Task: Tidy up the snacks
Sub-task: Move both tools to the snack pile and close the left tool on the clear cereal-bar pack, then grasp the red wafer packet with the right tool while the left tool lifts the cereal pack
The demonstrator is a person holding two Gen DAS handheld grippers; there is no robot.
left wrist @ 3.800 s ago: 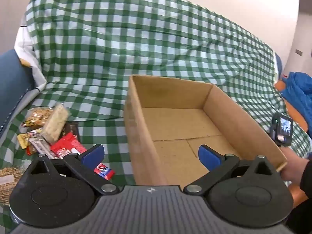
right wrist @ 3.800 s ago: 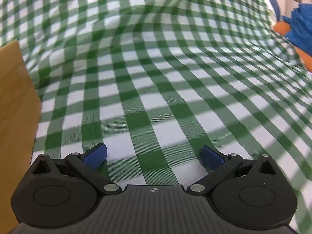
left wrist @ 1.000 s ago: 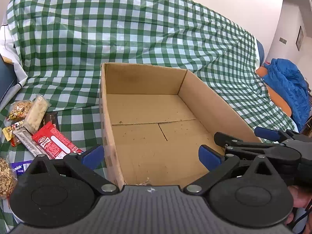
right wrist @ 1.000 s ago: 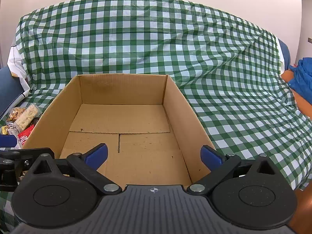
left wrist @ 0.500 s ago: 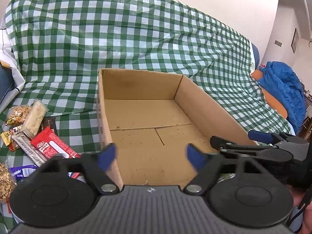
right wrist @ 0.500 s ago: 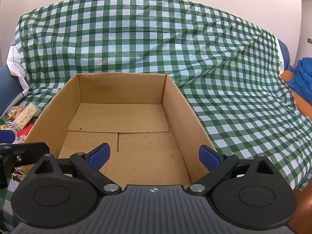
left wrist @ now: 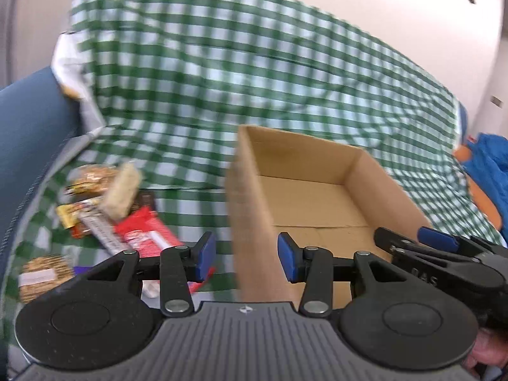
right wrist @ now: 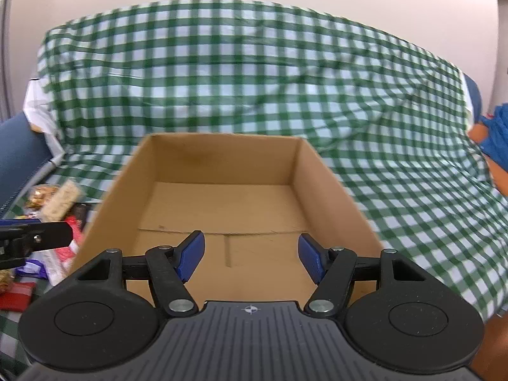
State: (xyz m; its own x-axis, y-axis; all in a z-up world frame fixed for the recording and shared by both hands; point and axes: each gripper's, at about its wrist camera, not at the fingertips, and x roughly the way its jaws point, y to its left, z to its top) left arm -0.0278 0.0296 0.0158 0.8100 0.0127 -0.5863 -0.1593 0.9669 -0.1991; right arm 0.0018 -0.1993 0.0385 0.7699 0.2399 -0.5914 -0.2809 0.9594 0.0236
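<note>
**Both grippers hover at the near end of an open cardboard box**

I am looking along two hand-held grippers at a sofa draped in a green-and-white checked cloth (right wrist: 254,73). An open, shallow brown cardboard box (right wrist: 219,155) sits on the cloth, and its floor is bare.

My left gripper (left wrist: 246,255) straddles the box's near left wall: its blue-padded fingers (left wrist: 204,255) stand apart, one on each side of the wall without touching it, and the jaws are closing. My right gripper (right wrist: 250,255) hangs over the box's near end, its jaws also closing, with only air between the pads.

The pile of wrapped snacks (left wrist: 104,216) lies on the cloth just left of the box. In it I make out a red rectangular packet (left wrist: 146,235), a pale puffed-rice bar (left wrist: 122,189) leaning on the others, a clear bag of golden-brown pieces (left wrist: 90,176) and a round seeded cracker pack (left wrist: 43,274). The view here is blurred.

A crumpled blue garment (left wrist: 490,171) lies at the sofa's right end.
</note>
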